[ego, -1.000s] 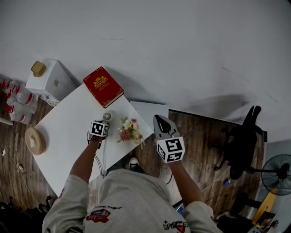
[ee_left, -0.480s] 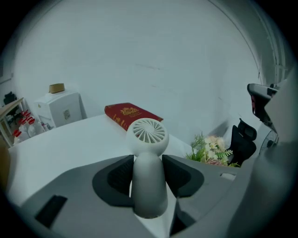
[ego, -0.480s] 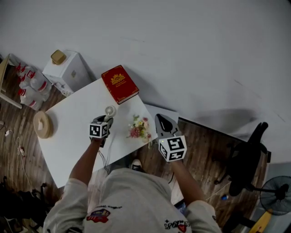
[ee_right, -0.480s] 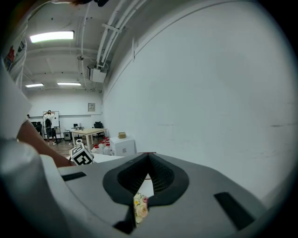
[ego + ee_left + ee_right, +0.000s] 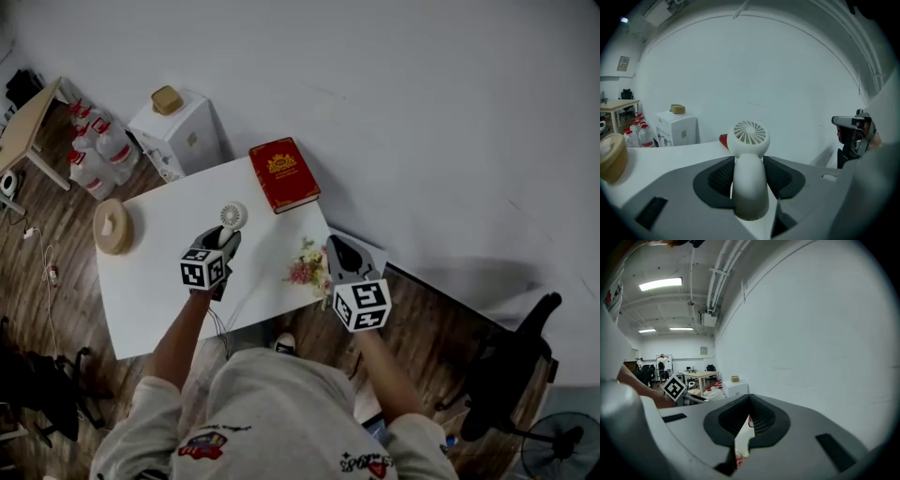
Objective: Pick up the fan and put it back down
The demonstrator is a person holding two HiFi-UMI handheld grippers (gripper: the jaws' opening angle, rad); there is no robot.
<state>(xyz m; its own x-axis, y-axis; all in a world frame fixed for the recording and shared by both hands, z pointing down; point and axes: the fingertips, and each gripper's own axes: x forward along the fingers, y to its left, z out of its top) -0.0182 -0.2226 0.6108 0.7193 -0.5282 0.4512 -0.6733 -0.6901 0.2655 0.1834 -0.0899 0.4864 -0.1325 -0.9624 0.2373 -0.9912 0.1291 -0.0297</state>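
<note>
The left gripper (image 5: pixel 223 242) is clamped on the fan (image 5: pixel 232 215), a small white hand fan. Both ribbed pads press the sides of its handle, and the round slatted head stands upright just past the jaw tips. The handle's lower end sits back in the throat of the tongs, over the white table (image 5: pixel 159 281). The right gripper (image 5: pixel 334 246) is off to the side, near the table's edge. Its jaws are closed tip to tip, with nothing caught between them.

Between the two tongs, closer to the right pair, a little bunch of pink and white flowers (image 5: pixel 307 270) lies at the table's edge. Ahead of both, near the far edge, a red book (image 5: pixel 284 174) with a gold crest lies flat.

Out to the left of the left tongs, a round tan box (image 5: pixel 112 227) sits on the table's end with something pale on top, and what is inside it I can't tell. Beyond the table on that side, a white cabinet (image 5: pixel 183 136) stands shut against the wall with a small tan pot (image 5: pixel 167 98) on top. Beside the cabinet, clear bottles with red labels (image 5: pixel 98 150) are grouped on the wooden floor
</note>
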